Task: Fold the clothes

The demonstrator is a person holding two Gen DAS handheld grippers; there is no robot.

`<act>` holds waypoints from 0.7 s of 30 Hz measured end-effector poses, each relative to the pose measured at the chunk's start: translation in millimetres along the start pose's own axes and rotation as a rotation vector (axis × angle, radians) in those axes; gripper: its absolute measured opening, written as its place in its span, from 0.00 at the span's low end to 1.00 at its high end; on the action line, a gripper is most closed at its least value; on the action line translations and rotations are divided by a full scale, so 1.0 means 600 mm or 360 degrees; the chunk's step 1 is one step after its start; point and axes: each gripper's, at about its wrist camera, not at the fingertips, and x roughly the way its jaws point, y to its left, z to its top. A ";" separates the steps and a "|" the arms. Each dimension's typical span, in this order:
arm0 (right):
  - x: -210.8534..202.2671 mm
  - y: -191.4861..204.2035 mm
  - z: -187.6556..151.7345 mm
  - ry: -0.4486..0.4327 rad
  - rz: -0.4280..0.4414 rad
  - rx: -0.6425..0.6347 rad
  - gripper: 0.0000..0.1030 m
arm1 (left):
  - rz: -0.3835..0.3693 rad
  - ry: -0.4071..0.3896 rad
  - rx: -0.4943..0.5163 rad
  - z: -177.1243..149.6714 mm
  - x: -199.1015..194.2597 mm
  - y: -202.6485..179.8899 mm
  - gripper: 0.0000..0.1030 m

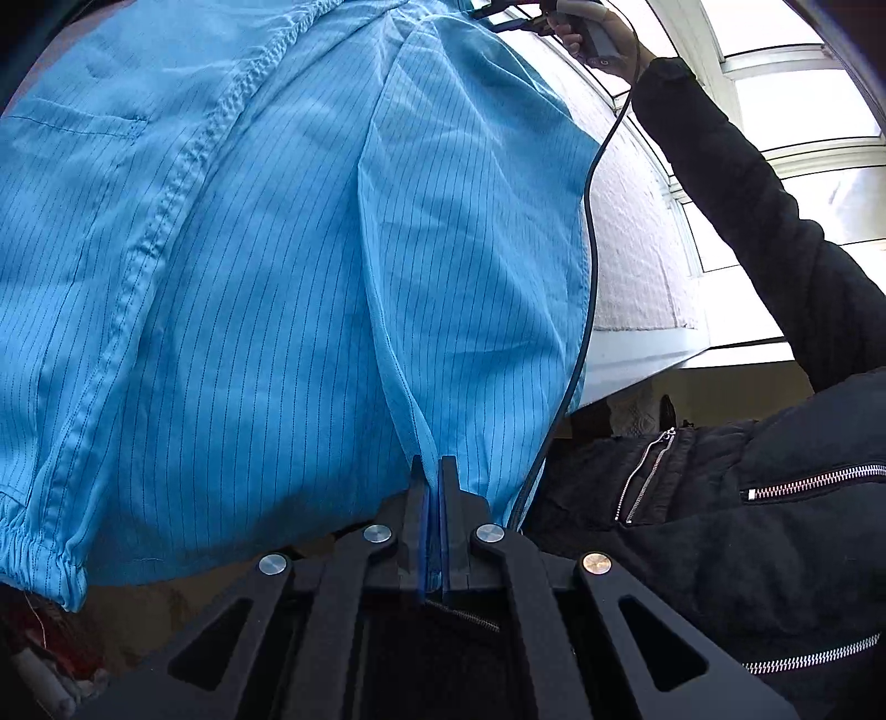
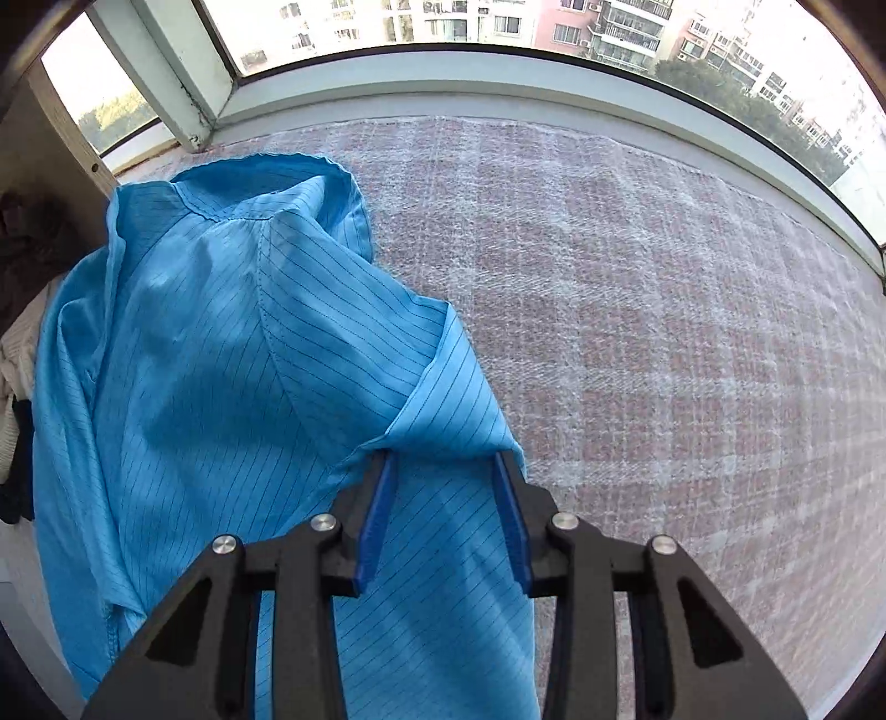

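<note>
A light blue pinstriped garment (image 1: 266, 266) hangs stretched in the air and fills the left wrist view. My left gripper (image 1: 433, 471) is shut on a fold of its fabric. In the right wrist view the same garment (image 2: 221, 343) drapes down at the left over the checked cover. My right gripper (image 2: 446, 462) has its jaws apart, with the garment's cloth lying over and between the fingers. The right gripper also shows far off in the left wrist view (image 1: 515, 16), at the garment's top edge.
A pink-and-white checked cover (image 2: 637, 310) spreads over a flat surface below a window sill (image 2: 498, 66). A pile of other clothes (image 2: 14, 343) lies at the left edge. The person's black jacket (image 1: 720, 526) and arm (image 1: 747, 210) are at the right.
</note>
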 end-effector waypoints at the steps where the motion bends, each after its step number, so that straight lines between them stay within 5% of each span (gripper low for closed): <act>1: -0.020 0.004 -0.015 -0.0001 0.0062 -0.0035 0.34 | 0.0001 0.0006 0.0005 0.000 0.002 -0.001 0.00; 7: -0.117 -0.005 -0.198 0.0121 0.0256 -0.0212 0.35 | -0.0016 0.0014 0.0045 -0.003 -0.001 -0.002 0.00; 12: -0.155 -0.108 -0.356 0.0201 0.0504 0.0020 0.35 | -0.0035 0.0015 0.0071 -0.014 -0.004 -0.003 0.00; 16: -0.147 -0.164 -0.410 0.0195 0.0515 0.0219 0.35 | -0.0023 0.0039 0.0107 -0.016 0.004 -0.014 0.00; 21: -0.111 -0.194 -0.407 0.0191 0.0546 0.0343 0.35 | -0.0012 0.0044 0.0144 -0.013 0.011 -0.031 0.00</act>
